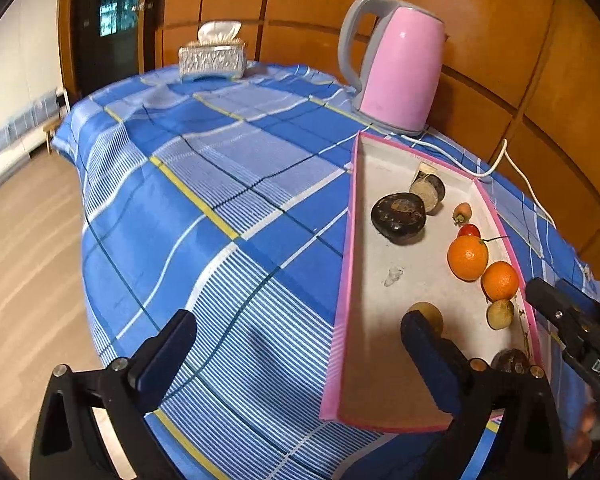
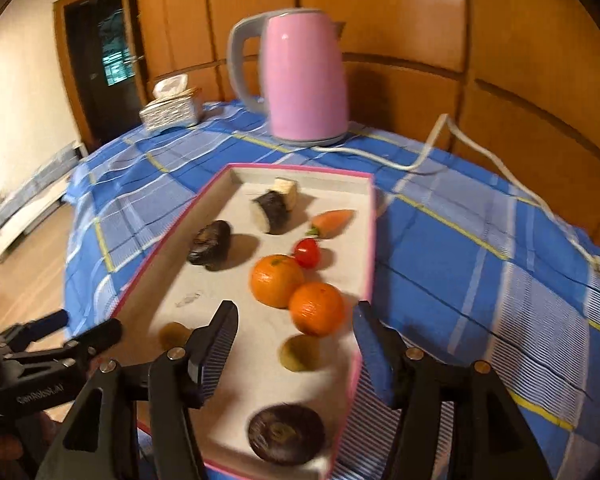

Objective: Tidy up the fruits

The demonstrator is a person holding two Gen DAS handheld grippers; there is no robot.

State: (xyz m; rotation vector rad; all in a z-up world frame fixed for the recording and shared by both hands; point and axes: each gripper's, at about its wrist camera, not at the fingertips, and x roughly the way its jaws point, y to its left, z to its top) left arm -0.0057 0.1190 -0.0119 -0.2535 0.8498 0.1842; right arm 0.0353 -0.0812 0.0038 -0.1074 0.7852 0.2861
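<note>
Fruits: two oranges, the nearer orange [image 2: 317, 309] touching the farther orange [image 2: 277, 280], lie in a pink-edged tray [image 2: 370, 240] just ahead of the right gripper [image 2: 296, 340].
Cherry tomato: the small red cherry tomato [image 2: 307, 252] sits just beyond the farther orange, with a small carrot [image 2: 332, 222] past it toward the tray's far end.
Small greenish fruit: a greenish-yellow round fruit [image 2: 300, 353] rests between the right gripper's fingers in that view, on the tray floor below them.
Dark round pieces: one dark round piece [image 2: 286, 434] lies at the tray's near end under the right gripper; another dark lump [image 2: 210, 245] lies ahead and to the left.
Far end of tray: a dark-wrapped roll with a pale end [image 2: 271, 212] touches a pale block [image 2: 287, 191].
Right gripper: spread wide, nothing between the fingers, hanging over the tray's near end.
Left gripper: the left gripper [image 1: 300, 344] is spread wide and holds nothing; its right finger [image 1: 424, 340] is over the tray's near part, its left finger over the blue plaid tablecloth [image 1: 220, 200].
Brownish fruit: a brownish round fruit [image 1: 430, 314] shows just past the left gripper's right fingertip.
Behind the tray: a pink electric kettle [image 2: 304, 80] stands beyond the tray's far end, its white cord [image 2: 452, 136] trailing to the right.
Far left corner: a tissue box [image 1: 212, 58] sits well beyond the left gripper at the table's back edge.
</note>
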